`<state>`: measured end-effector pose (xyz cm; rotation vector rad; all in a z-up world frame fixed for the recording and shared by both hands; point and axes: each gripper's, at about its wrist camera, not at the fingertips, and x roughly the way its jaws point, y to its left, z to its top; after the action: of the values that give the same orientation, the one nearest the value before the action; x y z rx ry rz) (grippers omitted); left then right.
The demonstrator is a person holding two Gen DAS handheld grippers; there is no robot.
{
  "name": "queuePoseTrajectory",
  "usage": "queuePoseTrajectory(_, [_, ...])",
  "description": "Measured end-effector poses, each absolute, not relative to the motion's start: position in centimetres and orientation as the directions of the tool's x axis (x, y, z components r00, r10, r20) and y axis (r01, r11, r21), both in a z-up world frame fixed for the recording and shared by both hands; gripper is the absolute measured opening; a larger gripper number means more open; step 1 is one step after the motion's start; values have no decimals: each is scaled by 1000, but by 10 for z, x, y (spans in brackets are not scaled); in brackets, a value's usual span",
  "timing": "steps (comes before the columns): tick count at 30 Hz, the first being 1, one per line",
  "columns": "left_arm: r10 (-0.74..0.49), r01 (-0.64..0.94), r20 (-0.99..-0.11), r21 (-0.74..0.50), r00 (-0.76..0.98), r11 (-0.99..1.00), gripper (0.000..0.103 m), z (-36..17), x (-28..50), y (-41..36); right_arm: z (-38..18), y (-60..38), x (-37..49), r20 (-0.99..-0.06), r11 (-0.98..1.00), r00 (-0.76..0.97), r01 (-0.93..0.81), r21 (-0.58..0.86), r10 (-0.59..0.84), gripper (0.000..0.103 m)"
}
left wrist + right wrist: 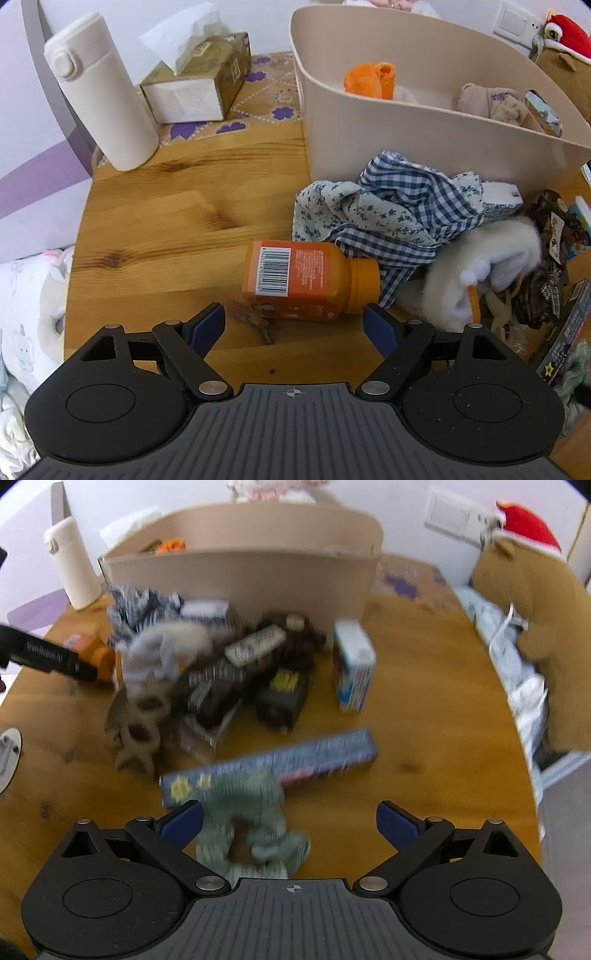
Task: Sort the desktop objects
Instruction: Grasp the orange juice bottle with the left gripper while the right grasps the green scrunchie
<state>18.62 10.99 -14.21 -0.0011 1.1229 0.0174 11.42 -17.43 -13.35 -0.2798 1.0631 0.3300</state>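
On the left of the desk (155,221) stand a cream flask (98,92) and a tissue box (199,88), well apart from the clutter. The left hand-held gripper (293,323) is spread wide and empty, its jaws flanking an orange bottle (306,280) that lies on its side just ahead, cap touching a checked cloth (399,206). Behind the cloth sits the beige bin (424,140), already holding an orange item and a brown one. Closing from here could pinch the cloth along with the cap, or send the round bottle rolling away. Further right, the right hand-held gripper (290,818) is also released, with a green knitted piece (255,823) between its jaws; that view is blurred, so it may be a scrunchie. It drapes over a long blue box (317,760), which a grab might drag.
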Motion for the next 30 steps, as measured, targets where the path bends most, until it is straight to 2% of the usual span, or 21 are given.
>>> queuePoseTrajectory(8, [-34,56,-890,-9,455,998,84,-151,194,113,-156,-174,103,-915,904,394,-418,-95,86,102])
queuePoseTrajectory(19, [-82,18,-881,-84,466,996,84,-153,207,116,-168,-166,108,-919,893,378,-444,-75,111,103])
queuePoseTrajectory(24, [-67,-54,-886,-103,458,993,85,-156,218,116,-167,-162,110,-921,884,371,-462,-72,119,102])
queuePoseTrajectory(30, [-38,-106,-916,-87,399,991,84,-169,223,113,-162,-166,113,-910,898,394,-435,-61,129,82])
